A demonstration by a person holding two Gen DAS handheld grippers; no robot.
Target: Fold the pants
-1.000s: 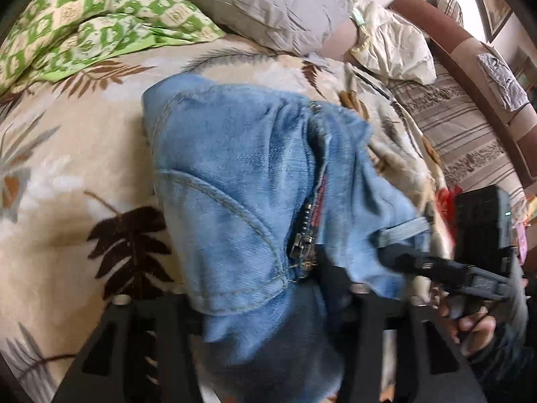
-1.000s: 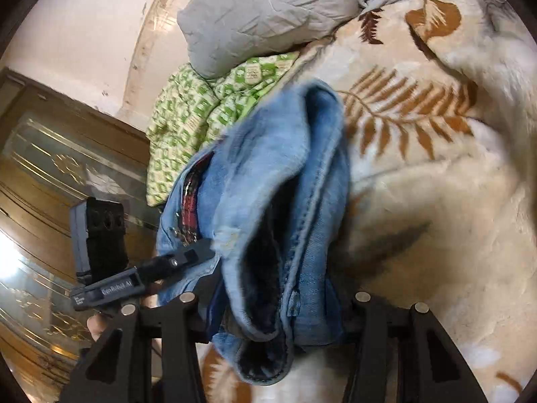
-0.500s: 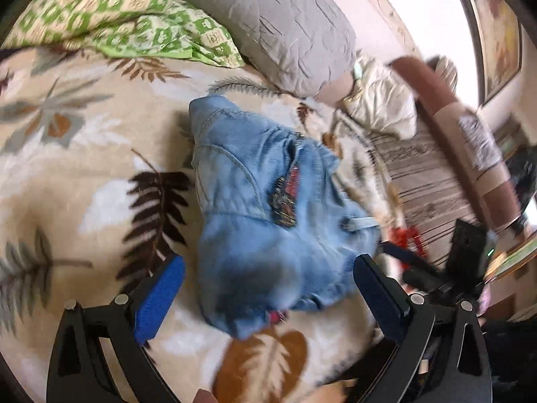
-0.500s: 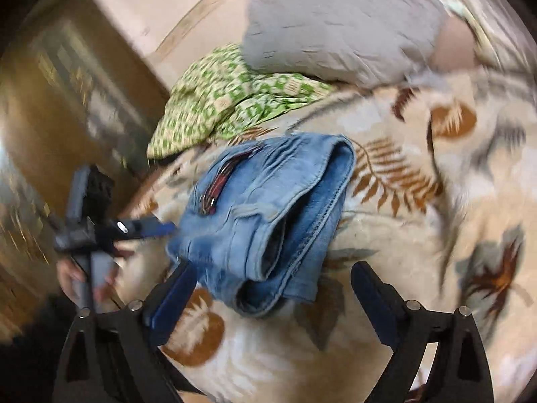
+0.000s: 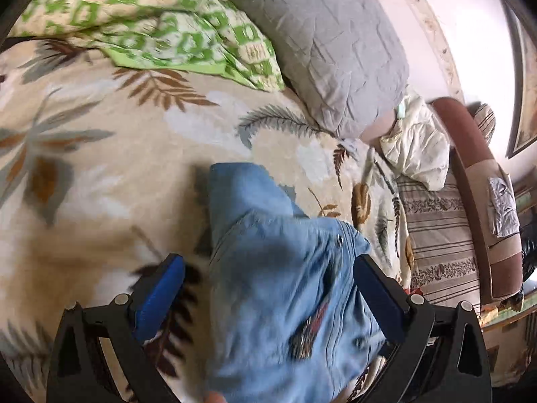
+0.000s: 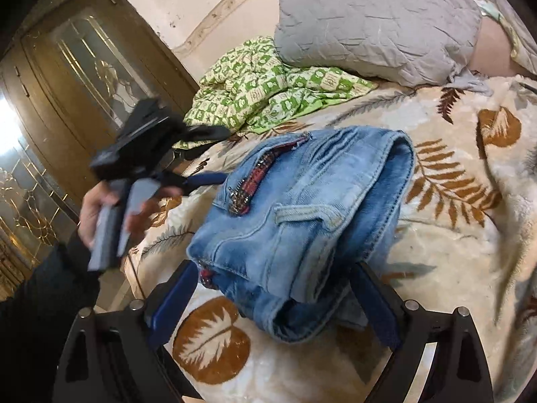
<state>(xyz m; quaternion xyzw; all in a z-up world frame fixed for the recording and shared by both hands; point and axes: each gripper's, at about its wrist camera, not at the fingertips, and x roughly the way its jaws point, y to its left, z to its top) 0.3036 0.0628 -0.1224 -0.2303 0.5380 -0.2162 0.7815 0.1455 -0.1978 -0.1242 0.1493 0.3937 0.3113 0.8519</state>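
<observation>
Leaf-print blanket (image 6: 446,252) covers the bed; grey pillow (image 6: 372,23) at twelve o'clock. Folded jeans (image 6: 302,221) lie mid-blanket, long axis running five to eleven o'clock in the right view, waistband nearest. Risk: the thick bundle may spring open, since nothing pins it. Left gripper (image 5: 268,297) released; right gripper (image 6: 270,304) easing narrower (pads clear of denim).

The left hand-held gripper (image 5: 268,288) had black, open-framed finger arms with triangular cut-outs, silver round screw heads at the joints and bright blue pads on the inner faces. The right hand-held gripper (image 6: 273,299) was built the same way, its pads a darker blue. The person's left hand (image 6: 100,215) gripped a grey handle under a black block, below a black sleeve (image 6: 37,302).
</observation>
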